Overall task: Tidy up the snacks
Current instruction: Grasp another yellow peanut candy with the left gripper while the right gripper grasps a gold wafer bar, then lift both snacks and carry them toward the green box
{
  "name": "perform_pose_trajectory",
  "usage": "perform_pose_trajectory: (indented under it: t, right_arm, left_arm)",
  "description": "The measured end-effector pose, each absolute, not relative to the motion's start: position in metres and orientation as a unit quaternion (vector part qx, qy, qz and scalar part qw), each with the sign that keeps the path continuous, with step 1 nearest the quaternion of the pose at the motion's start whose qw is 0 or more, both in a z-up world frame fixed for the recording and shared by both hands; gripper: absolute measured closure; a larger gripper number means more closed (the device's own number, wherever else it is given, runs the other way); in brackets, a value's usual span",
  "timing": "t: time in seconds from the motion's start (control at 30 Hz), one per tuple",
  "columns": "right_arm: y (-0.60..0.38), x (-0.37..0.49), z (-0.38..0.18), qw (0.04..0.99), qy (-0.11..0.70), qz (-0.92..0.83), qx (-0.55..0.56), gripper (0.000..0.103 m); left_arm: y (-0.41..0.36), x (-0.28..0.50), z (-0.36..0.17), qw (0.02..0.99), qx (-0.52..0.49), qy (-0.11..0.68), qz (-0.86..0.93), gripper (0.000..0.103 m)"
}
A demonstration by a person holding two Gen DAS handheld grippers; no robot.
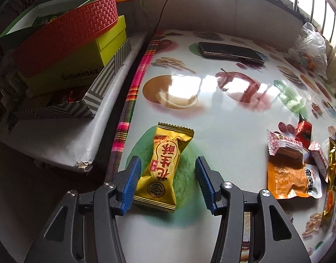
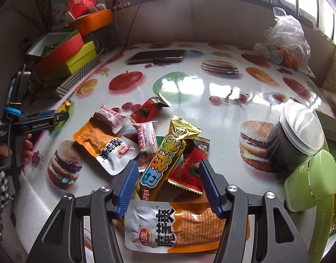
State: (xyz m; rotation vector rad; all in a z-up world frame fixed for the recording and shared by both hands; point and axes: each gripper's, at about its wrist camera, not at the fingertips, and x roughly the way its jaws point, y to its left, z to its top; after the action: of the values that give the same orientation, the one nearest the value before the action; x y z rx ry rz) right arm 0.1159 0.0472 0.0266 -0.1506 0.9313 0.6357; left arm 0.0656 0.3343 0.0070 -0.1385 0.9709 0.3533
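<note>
Here the left gripper (image 1: pixel 168 183) is held open astride the yellow snack packet (image 1: pixel 164 171), unpinched, for sorting; the right gripper (image 2: pixel 169 186) is likewise spread around the gold bar (image 2: pixel 168 155), gripping nothing.

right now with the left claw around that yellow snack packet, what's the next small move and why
Probably close the left claw on the yellow snack packet. The packet lies flat on the table between the blue pads, which stand apart from it with a clear gap on the right side, so nothing is gripped yet. Once pinched, it could be lifted toward the boxes at the left.
</note>
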Motion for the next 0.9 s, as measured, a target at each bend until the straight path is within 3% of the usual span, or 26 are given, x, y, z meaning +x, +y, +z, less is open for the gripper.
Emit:
perform_pose_trajectory:
  t: [0.2, 0.27, 0.33, 0.53, 0.9]
  right_arm:
    - [0.041, 0.12, 0.022, 0.842, 0.449, 0.293, -0.054, 0.047]
    - [0.04, 0.12, 0.022, 0.842, 0.449, 0.294, -0.051, 0.049]
    - [0.04, 0.119, 0.024, 0.844, 0.444, 0.295, -0.053, 0.056]
    - [0.041, 0.114, 0.025, 0.845, 0.438, 0.301, -0.058, 0.076]
    - [0.037, 0.113, 0.02, 0.829, 0.461, 0.314, -0.038, 0.078]
  left_arm:
    - [0.33, 0.071, 0.005, 0.867, -0.094, 0.459, 0.171, 0.051]
    - [0.323, 0.071, 0.005, 0.868, -0.089, 0.458, 0.169, 0.058]
    - [0.319, 0.073, 0.005, 0.869, -0.087, 0.457, 0.166, 0.069]
    - [0.305, 0.072, 0.006, 0.873, -0.093, 0.453, 0.155, 0.075]
    - [0.264, 0.061, 0.006, 0.879, -0.105, 0.451, 0.117, 0.077]
